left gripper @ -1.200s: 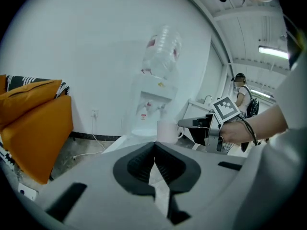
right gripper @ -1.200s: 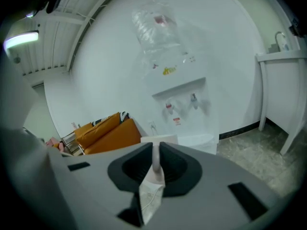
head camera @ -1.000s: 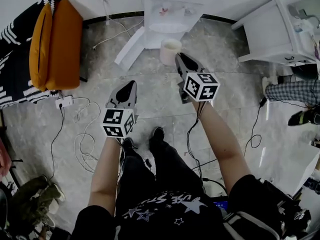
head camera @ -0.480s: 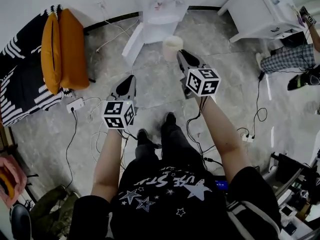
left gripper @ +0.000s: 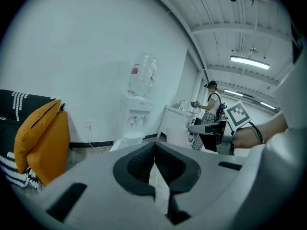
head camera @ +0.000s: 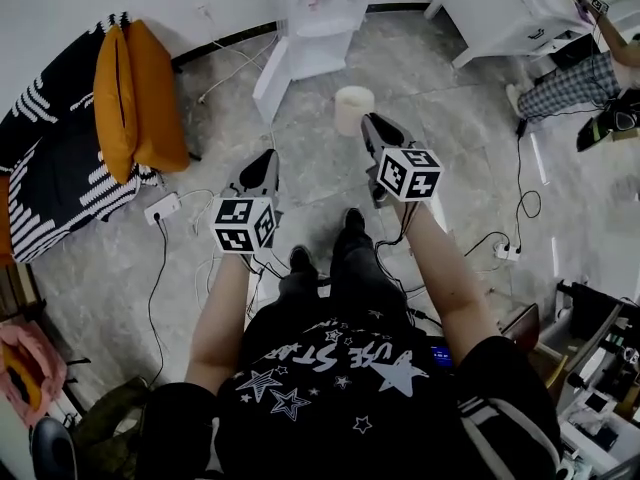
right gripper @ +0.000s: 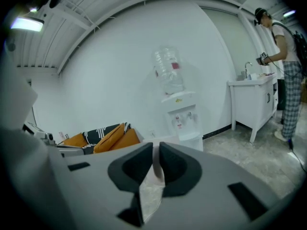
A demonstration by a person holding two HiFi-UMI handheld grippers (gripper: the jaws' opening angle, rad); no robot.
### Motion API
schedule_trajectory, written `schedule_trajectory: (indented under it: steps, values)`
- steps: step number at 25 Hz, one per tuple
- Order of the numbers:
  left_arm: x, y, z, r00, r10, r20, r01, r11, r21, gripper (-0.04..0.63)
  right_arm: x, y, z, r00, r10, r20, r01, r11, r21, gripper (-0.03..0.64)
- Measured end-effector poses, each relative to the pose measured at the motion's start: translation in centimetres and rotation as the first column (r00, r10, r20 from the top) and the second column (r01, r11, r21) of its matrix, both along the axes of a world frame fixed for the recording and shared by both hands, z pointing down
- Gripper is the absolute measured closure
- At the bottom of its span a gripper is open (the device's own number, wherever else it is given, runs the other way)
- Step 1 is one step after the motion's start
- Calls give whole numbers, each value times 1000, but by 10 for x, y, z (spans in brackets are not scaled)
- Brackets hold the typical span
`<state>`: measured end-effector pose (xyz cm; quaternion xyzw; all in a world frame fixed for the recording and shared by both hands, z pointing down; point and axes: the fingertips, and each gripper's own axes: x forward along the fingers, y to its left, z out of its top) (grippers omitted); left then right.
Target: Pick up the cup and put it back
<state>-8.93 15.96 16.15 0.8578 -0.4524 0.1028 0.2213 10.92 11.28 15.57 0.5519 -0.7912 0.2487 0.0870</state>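
Cream round cup (head camera: 352, 109) pinched in right hand-held gripper (head camera: 371, 120).
Narrow jaws clamp its wall, before white water dispenser (head camera: 322, 13); left hand-held gripper (head camera: 264, 158) closed, empty.

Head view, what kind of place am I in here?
Likely an office or lab break corner: a water dispenser against the wall, a white sink cabinet nearby, and orange cushions.

Only legible print: white lettering on the black shirt (head camera: 345, 356), reads roughly "STAR", rest unclear. The red label (right gripper: 173, 66) on the water bottle (right gripper: 168, 73) is too small to read.
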Motion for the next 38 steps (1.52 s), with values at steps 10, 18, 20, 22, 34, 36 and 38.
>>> schedule_trajectory:
  steps: [10, 18, 20, 22, 34, 36, 38]
  values:
    - [-19, 27, 0, 1000, 12, -7, -11, 1000, 26, 586, -15, 27, 9, 1000, 19, -12, -19, 1000, 4, 569]
    - [-11, 6, 3, 999, 51, 10, -51, 998, 25, 586, 1, 0, 16, 999, 39, -31, -39, 999, -7, 569]
    - [-1, -8, 8, 998, 62, 22, -63, 998, 21, 586, 10, -19, 24, 999, 38, -29, -38, 999, -11, 569]
    - [15, -24, 13, 996, 83, 28, -83, 996, 23, 586, 18, -41, 36, 999, 29, -23, -29, 999, -19, 569]
    - [89, -198, 125, 999, -10, 54, 12, 999, -47, 586, 58, -222, 193, 996, -86, -4, 85, 991, -102, 569]
    - [104, -223, 160, 999, -16, 31, 18, 998, -68, 586, 64, -250, 233, 995, -96, 7, 96, 987, -125, 569]
    - [111, -244, 200, 1000, -29, 6, 29, 996, -88, 586, 65, -278, 276, 994, -105, 25, 107, 984, -141, 569]
